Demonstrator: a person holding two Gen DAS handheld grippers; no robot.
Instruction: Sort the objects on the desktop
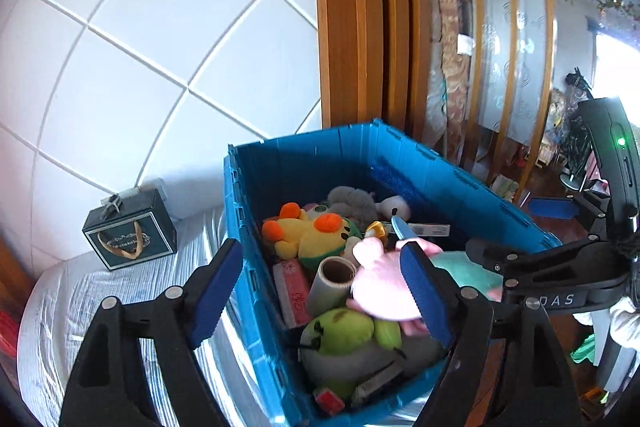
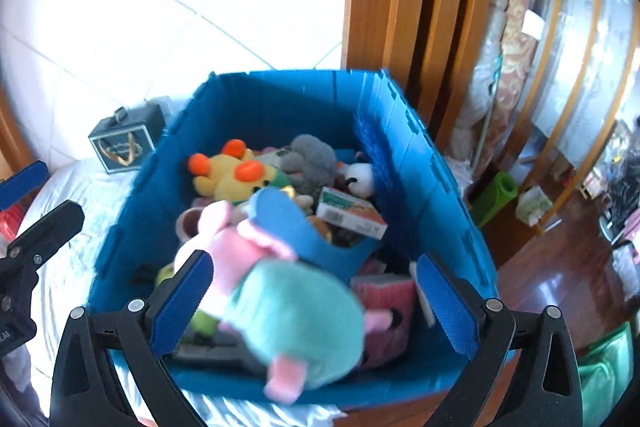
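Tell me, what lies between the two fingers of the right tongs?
In the right wrist view, a blurred pink and teal plush toy lies there, above the blue crate; the fingers stand apart.

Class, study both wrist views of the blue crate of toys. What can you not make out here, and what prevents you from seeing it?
- Pink and teal plush toy: motion-blurred in the right wrist view; whether it touches the open right gripper is unclear.
- Same toy in the left wrist view: largely hidden behind the left gripper finger.
- Blue crate bottom: buried under toys.
- Dark box lettering: too small.
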